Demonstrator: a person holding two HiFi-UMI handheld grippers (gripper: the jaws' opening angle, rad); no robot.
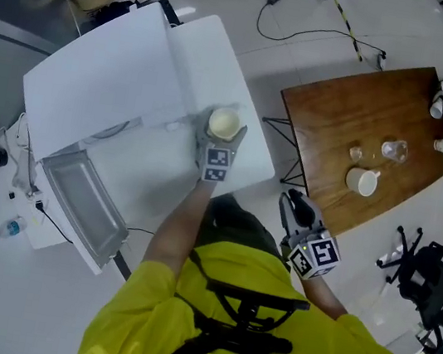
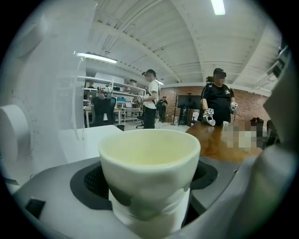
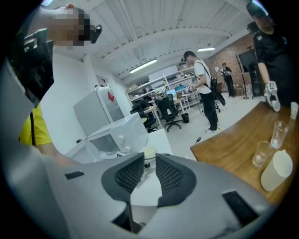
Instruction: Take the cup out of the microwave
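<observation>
Holding cup (image 1: 223, 120) in left hand-held gripper (image 1: 224, 130): jaws spread wide, pads pressed on lower wall, rim up, seemingly empty inside. Sits over near part of white counter (image 1: 217, 53), already clear of microwave (image 1: 94, 83), door (image 1: 82, 203) hanging open at left. Can't tell if resting on the surface or raised off it. Right hand-held gripper (image 3: 149, 165): empty, jaws a narrow gap apart, down by the body, off the counter edge. Judging step as carry-and-set-down. Hold rim level and avoid wrist roll: low grip on a seemingly tapered wall, so risk of riding up out of the pads on any tilt. Lower straight onto a bare patch, well in from the edge and out of door swing. Release only with base flat and bearing weight; open fully, then back out along the jaw line instead of lifting, to avoid clipping the rim. Skip wood counter (image 1: 359, 111) unless asked: already carrying glasses (image 1: 394, 149) and a white mug (image 1: 362, 181), so less room. Use right hand-held gripper for the door afterwards, if wanted.
</observation>
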